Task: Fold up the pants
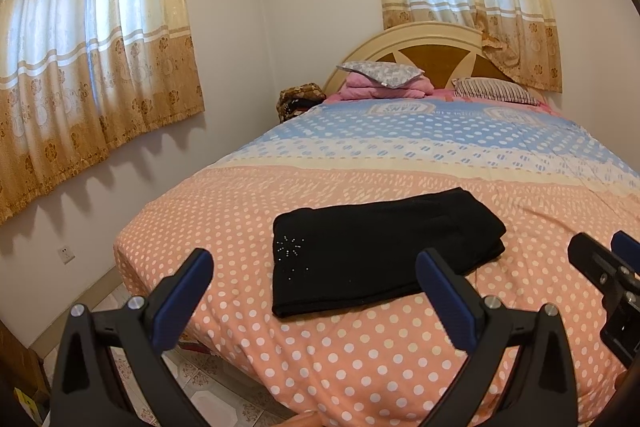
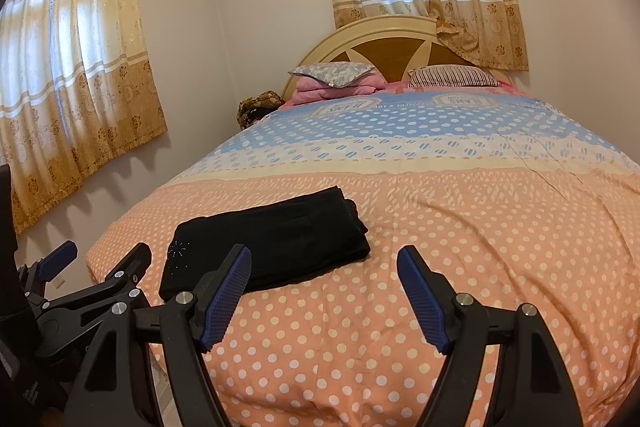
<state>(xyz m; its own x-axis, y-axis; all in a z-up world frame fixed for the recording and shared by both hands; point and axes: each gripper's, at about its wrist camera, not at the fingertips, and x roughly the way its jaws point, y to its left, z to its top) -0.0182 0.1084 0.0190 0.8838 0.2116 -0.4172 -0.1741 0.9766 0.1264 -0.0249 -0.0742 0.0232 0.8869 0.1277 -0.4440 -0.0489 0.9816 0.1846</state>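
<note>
Black pants (image 1: 380,247) lie folded into a compact rectangle on the polka-dot bedspread (image 1: 360,355) near the foot of the bed. A small sparkly motif shows on their left part. My left gripper (image 1: 316,287) is open and empty, held above the bed's foot just short of the pants. In the right wrist view the pants (image 2: 276,243) lie to the left, and my right gripper (image 2: 324,291) is open and empty, to the right of the pants. The left gripper (image 2: 96,263) shows at the far left there; the right gripper's finger (image 1: 600,263) shows at the left view's right edge.
Pillows (image 1: 380,73) and a pink folded blanket (image 1: 384,89) lie at the headboard (image 1: 432,43). Curtains (image 1: 92,59) hang on the left wall and behind the bed. Tiled floor (image 1: 208,375) lies left of the bed's foot corner. A striped pillow (image 2: 452,77) lies at the back right.
</note>
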